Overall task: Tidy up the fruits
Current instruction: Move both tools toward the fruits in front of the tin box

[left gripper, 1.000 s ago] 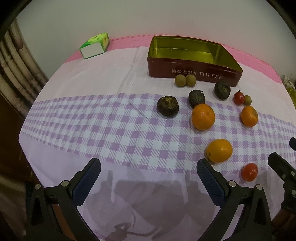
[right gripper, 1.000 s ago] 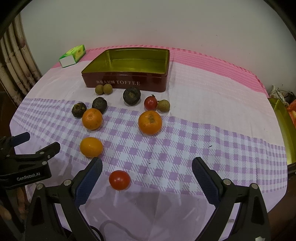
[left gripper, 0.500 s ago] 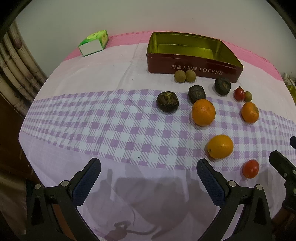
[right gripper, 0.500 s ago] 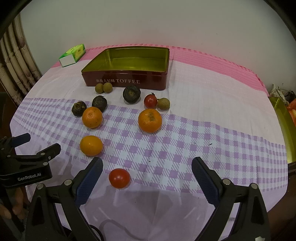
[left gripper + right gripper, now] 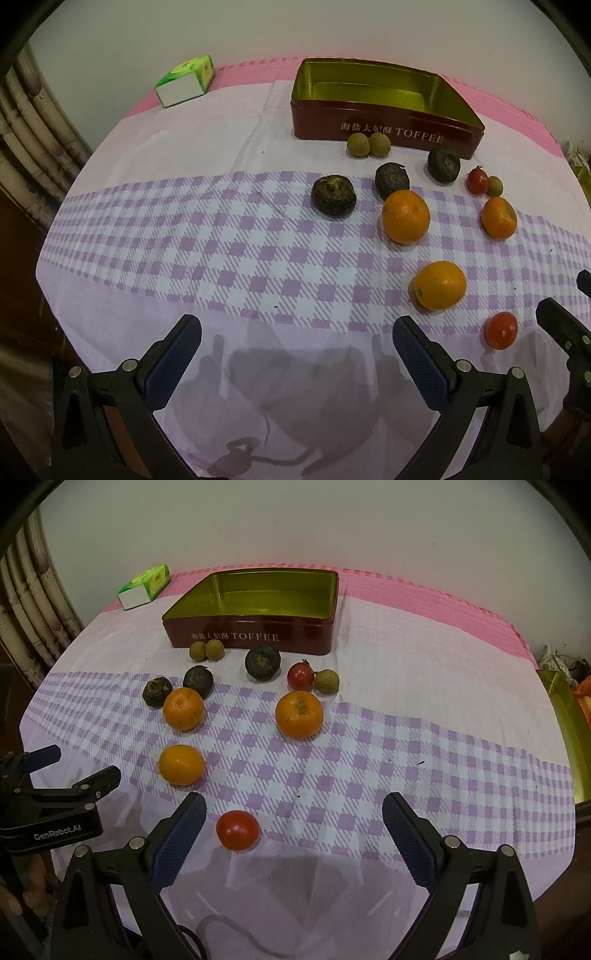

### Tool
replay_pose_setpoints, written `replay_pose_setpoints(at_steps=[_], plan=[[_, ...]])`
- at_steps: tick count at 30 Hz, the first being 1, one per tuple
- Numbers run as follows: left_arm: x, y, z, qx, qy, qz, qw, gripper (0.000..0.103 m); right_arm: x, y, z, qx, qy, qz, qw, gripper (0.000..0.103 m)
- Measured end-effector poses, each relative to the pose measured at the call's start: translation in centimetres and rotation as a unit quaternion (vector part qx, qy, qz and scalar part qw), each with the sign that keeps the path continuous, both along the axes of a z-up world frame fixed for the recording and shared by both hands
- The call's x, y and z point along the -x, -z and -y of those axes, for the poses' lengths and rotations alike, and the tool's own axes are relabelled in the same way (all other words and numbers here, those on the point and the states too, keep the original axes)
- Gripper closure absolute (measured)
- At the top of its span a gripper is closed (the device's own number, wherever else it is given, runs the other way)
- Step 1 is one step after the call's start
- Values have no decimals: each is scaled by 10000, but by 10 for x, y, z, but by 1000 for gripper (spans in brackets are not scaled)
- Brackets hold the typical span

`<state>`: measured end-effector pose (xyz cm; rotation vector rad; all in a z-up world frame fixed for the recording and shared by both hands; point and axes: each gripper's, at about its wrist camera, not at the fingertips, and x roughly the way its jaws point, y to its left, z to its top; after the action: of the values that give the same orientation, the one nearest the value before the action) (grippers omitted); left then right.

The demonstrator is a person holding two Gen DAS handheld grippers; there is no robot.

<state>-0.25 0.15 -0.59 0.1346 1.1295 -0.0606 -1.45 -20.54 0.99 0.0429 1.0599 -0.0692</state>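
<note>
An empty red TOFFEE tin (image 5: 384, 125) (image 5: 258, 637) stands at the back of the table. In front of it lie two longans (image 5: 207, 650), three dark wrinkled fruits (image 5: 262, 661), a small tomato (image 5: 300, 675) beside a third longan (image 5: 326, 681), three oranges (image 5: 299, 715) (image 5: 183, 708) (image 5: 181, 764) and a near tomato (image 5: 237, 830) (image 5: 501, 330). My left gripper (image 5: 295, 343) is open and empty above the front cloth, left of the fruit. My right gripper (image 5: 293, 818) is open and empty, the near tomato just inside its left finger.
A green and white box (image 5: 184, 81) (image 5: 144, 587) lies at the back left. A gold tin edge (image 5: 565, 734) shows off the table's right side. A curtain (image 5: 26, 140) hangs at the left. The checked cloth covers a rounded table.
Both grippers have eased slightly; the scene sits a little lower and closer in the left view. No fruit has moved and both jaws remain open.
</note>
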Motion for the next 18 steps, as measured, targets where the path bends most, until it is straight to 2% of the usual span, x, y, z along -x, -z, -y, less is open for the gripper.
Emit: replay_pose_setpoints(at_steps=[2,18], plan=[[1,1,1,-2,-3,-12,10000,1,1,1,1,-26,1,-57,10000,15],[3,2,7,-33,136,-5,9999,1,-3,9,-5,-21,-120,-312,9994,18]])
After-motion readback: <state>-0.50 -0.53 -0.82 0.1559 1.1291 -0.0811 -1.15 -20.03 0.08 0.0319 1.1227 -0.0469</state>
